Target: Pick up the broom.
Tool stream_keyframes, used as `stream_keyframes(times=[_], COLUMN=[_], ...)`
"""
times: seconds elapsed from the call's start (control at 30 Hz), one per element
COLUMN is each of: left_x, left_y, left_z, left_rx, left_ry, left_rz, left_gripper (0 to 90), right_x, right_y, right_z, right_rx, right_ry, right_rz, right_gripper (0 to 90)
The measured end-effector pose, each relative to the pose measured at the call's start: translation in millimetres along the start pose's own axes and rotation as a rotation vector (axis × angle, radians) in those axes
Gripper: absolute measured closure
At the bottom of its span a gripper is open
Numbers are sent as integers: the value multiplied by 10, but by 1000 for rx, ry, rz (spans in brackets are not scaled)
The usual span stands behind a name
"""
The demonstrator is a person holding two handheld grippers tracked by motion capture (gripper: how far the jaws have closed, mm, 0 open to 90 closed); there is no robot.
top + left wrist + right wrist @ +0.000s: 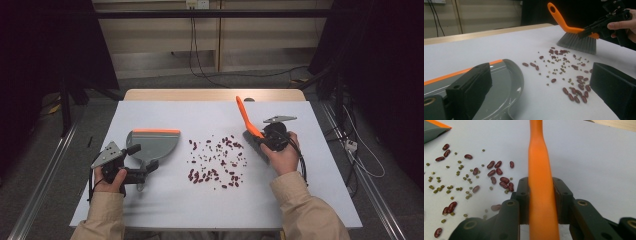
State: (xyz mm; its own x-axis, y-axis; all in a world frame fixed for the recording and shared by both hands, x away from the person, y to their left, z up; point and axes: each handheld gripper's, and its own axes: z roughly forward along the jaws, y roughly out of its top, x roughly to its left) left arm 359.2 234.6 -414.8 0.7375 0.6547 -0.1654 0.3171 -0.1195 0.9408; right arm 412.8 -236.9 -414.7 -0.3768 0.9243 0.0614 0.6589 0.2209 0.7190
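Beans (216,161), red ones plus little green ones, are lying scattered across the white table (165,200), just right of the grey dustpan (152,142), which is my landmark here. I'm holding the orange brush (246,118) on the far side of the beans from the dustpan, bristles down near the table.

My worry is that a fast sweep is going to send the round ones rolling past the dustpan lip or off the table edge. The pan could also slide back if I'm not bracing it.

My right gripper (541,195) is clamping tight on the brush handle. My left gripper (145,170) is sitting at the dustpan's near end; I can't tell whether it's pinching the handle.
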Motion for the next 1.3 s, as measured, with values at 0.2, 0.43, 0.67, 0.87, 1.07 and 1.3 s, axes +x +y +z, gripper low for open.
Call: stream_keyframes(times=[0.2,0.43,0.67,0.87,1.07,1.3], left_x=[-2,0,22,27,27,49], left_y=[-1,2,-15,-42,-51,-67], left_z=[2,0,-36,-63,-71,-62], left_rx=[1,4,4,-8,-10,-9], left_ry=[-1,-3,0,9,10,8], left_rz=[1,-2,-5,-21,-31,-34], left_gripper=[40,39,39,40,39,39], right_x=[-4,-34,-43,10,-14,-34], right_y=[-11,9,129,188,231,258], right_z=[-5,-21,-12,63,104,149], right_rx=[-6,-61,-105,-112,-145,-144], right_ry=[21,29,26,14,22,32], right_rz=[19,31,5,-37,-26,-37], right_gripper=[712,714,714,714,714,713])
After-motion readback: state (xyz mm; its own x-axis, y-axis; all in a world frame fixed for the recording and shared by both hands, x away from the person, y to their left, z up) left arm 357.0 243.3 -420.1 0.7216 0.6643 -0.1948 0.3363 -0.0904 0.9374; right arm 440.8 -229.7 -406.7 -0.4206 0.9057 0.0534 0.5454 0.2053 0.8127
